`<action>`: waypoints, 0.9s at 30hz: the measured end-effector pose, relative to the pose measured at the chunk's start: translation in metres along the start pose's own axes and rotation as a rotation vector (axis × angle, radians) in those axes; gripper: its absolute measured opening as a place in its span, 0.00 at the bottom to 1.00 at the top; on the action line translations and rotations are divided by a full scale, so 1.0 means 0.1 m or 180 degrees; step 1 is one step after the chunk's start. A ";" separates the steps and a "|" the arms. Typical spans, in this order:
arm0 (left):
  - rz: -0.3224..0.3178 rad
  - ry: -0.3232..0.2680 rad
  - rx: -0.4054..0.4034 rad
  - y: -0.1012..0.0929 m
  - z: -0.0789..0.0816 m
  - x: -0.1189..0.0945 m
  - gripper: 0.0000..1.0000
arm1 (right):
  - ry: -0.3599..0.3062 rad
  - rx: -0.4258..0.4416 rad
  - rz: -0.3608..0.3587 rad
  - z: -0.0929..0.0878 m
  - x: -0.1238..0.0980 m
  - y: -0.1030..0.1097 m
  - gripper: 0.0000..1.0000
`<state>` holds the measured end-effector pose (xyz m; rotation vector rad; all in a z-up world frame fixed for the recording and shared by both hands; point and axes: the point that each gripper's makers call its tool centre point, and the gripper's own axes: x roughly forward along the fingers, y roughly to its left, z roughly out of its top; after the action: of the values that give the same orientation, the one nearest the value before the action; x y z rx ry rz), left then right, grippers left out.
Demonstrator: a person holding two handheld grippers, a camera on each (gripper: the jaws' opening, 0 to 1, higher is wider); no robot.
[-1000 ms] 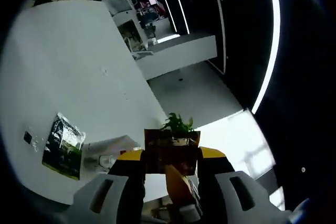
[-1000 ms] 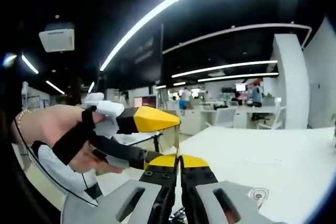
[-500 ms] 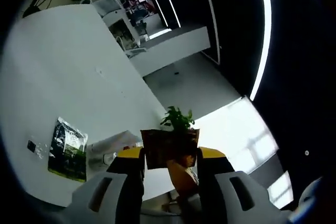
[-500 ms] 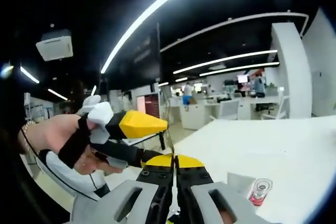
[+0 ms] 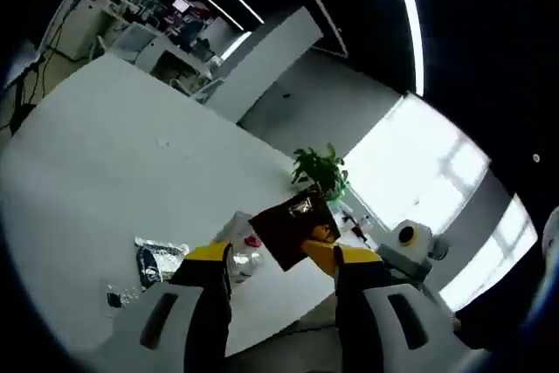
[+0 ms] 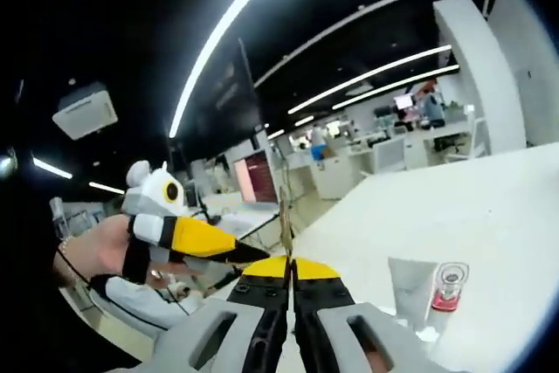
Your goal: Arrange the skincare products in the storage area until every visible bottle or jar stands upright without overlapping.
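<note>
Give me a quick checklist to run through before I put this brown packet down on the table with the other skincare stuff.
1. Left hand-held gripper has the brown packet between its jaws: ok.
2. Packet sits straight in the grip: not ok, it is tilted.
3. Right hand-held gripper is free to help: ok, jaws shut on nothing.
4. Bare white table to set the packet on: ok.
5. Products upright: not ok, the clear bottle with the red cap and the white tube lie flat.
6. Dark sachet clear of the others: ok, it lies apart.
</note>
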<state>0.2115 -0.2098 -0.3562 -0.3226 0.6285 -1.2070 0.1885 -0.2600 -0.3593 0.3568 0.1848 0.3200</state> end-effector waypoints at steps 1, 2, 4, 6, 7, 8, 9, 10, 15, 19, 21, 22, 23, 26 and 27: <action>0.0023 0.0044 0.0198 0.01 0.01 -0.01 0.44 | 0.0026 0.0027 0.0036 -0.01 0.00 0.01 0.00; 0.0049 0.0121 0.0428 0.02 0.01 -0.02 0.44 | 0.0040 0.0025 0.0058 -0.02 0.00 0.00 0.00; 0.0020 0.0194 0.0696 0.05 0.04 -0.03 0.43 | 0.0097 0.0040 0.0110 -0.05 -0.01 0.02 0.00; -0.0037 0.0224 0.0731 0.03 0.06 -0.02 0.41 | 0.0149 0.0103 0.0200 -0.08 -0.01 0.05 0.00; -0.0063 0.0230 0.0765 -0.01 0.06 -0.01 0.39 | 0.0176 0.0131 0.0238 -0.10 -0.02 0.07 0.00; -0.0097 0.0261 0.0859 -0.03 0.06 -0.01 0.36 | 0.0192 0.0132 0.0257 -0.12 -0.02 0.07 0.00; -0.0095 0.0290 0.0922 -0.09 0.03 0.00 0.33 | 0.0248 0.0153 0.0296 -0.15 -0.02 0.08 0.00; -0.0118 0.0325 0.0983 -0.12 0.01 0.01 0.29 | 0.0273 0.0168 0.0315 -0.17 -0.02 0.10 0.00; -0.0386 0.0554 0.1052 -0.12 -0.07 0.04 0.18 | 0.0360 0.0343 0.0500 -0.22 -0.03 0.20 0.00; -0.0469 0.0727 0.1077 -0.07 -0.16 0.04 0.15 | 0.0373 0.0409 0.0556 -0.23 -0.03 0.21 0.00; -0.0491 0.0730 0.1053 0.00 -0.15 0.03 0.12 | 0.0393 0.0421 0.0578 -0.24 -0.03 0.21 0.00; -0.0496 0.0740 0.1032 0.03 -0.15 0.04 0.10 | 0.0393 0.0428 0.0576 -0.24 -0.03 0.20 0.00; -0.0492 0.0738 0.1026 0.04 -0.15 0.04 0.08 | 0.0394 0.0450 0.0574 -0.25 -0.03 0.18 0.00; -0.0474 0.0760 0.0989 0.11 -0.17 0.06 0.05 | 0.0389 0.0499 0.0563 -0.26 -0.01 0.17 0.00; -0.0480 0.0761 0.0978 0.13 -0.17 0.06 0.04 | 0.0391 0.0507 0.0565 -0.26 0.00 0.17 0.00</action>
<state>0.2123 -0.2095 -0.3783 0.0353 0.6203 -1.4782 0.1777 -0.2371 -0.3769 0.5129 0.3010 0.5047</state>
